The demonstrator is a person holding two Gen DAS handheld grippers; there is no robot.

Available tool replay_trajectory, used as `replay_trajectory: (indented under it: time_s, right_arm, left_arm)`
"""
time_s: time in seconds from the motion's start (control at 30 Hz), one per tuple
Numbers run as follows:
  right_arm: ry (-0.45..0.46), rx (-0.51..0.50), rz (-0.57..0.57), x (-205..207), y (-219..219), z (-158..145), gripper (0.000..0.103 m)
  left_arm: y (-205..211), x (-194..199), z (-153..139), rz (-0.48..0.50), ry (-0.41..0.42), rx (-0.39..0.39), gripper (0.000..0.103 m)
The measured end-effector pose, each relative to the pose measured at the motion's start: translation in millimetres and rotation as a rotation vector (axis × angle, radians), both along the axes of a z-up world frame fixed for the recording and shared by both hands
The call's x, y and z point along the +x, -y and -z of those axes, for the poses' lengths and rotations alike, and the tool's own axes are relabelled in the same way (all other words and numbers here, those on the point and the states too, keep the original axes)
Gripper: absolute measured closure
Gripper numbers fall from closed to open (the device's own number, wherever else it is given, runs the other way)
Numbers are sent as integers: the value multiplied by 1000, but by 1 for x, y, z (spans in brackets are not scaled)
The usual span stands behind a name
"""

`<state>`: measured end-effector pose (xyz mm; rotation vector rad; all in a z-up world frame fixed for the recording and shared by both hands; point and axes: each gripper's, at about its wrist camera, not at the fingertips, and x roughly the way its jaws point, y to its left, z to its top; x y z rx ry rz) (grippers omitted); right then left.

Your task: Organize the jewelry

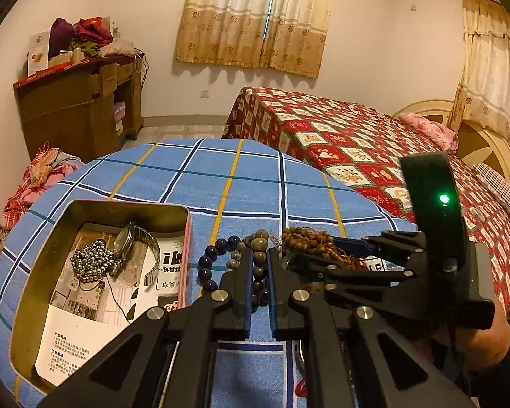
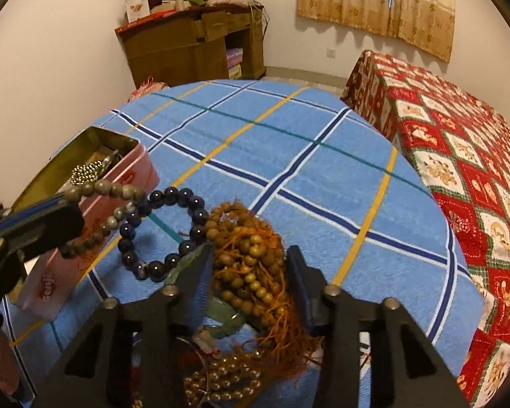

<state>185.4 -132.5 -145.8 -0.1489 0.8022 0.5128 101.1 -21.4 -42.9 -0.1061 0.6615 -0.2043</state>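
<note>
My left gripper (image 1: 259, 265) is shut on a grey-green stone bead bracelet (image 1: 257, 251), which also shows in the right wrist view (image 2: 114, 188), lifted beside the tin. A dark purple bead bracelet (image 2: 163, 231) lies on the blue checked cloth (image 2: 289, 176). My right gripper (image 2: 250, 272) is open, its fingers either side of a heap of brown wooden beads with orange cord (image 2: 251, 258). An open pink tin (image 1: 95, 265) at the left holds a silver bead chain (image 1: 91, 260) and a wristwatch (image 1: 132, 241).
A green jade piece (image 2: 226, 319) and gold-coloured beads (image 2: 221, 377) lie under the right gripper. Printed paper lines the tin. A bed with a red quilt (image 1: 374, 156) stands to the right, a wooden desk (image 1: 78, 105) at the far wall.
</note>
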Motion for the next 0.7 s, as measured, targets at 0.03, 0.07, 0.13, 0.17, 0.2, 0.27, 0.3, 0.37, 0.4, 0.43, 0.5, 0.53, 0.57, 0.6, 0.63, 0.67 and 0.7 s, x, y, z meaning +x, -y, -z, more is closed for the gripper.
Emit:
replay_trajectory:
  time_s: [0.03,0.07,0.13,0.17,0.2,0.27,0.3,0.37,0.4,0.43,0.5,0.53,0.57,0.6,0.63,0.67,0.7]
  right_arm:
    - [4,6,-1,-2,1,-2,69]
    - [12,12,2,-4,3,-5,70]
    - [29,24,1,-9,5,-11,70]
    - [38,30,4,-12,7,-15,70]
    - [46,34,7,-14,8,-17,70]
    - [61,47,13,-18,11,-22,70]
    - [70,55,18,-20,13,-25,70]
    - [82,75,28,-25,19,-31,70]
    - [85,84,31,-25,21,-33,70]
    - [90,91,34,-28,23,-36,70]
    - [100,104,40,-33,26,-40,70]
    - [104,111,41,-35,27,-42,70]
    - [107,116,42,-37,28,-43,70]
    - [111,123,42,-41,29,-45,70]
    - [115,126,41,-43,30,-47,70]
    - [121,130,39,-46,30,-50,70]
    - [127,133,37,-48,31,-53,70]
  left_arm:
    - [0,-1,-1,0,3,0,97]
    - [0,-2,-2,1,5,-4,97]
    - [0,-6,-6,1,13,-8,97]
    - [-1,-7,-7,1,16,-9,97]
    - [-1,-9,-8,0,19,-14,97]
    - [-2,-13,-12,-2,26,-26,97]
    - [-2,-16,-14,-2,29,-30,97]
    - [-2,-20,-16,1,36,-35,97]
    - [-2,-22,-17,2,37,-35,97]
    - [-1,-24,-19,5,40,-37,97]
    - [-1,-28,-21,8,45,-41,97]
    - [0,-28,-22,9,47,-44,97]
    - [0,-29,-23,10,49,-47,97]
    - [0,-30,-24,10,50,-49,97]
    - [0,-32,-25,11,52,-53,97]
    - [-1,-34,-26,12,55,-54,97]
    - [-1,-35,-28,12,58,-55,97]
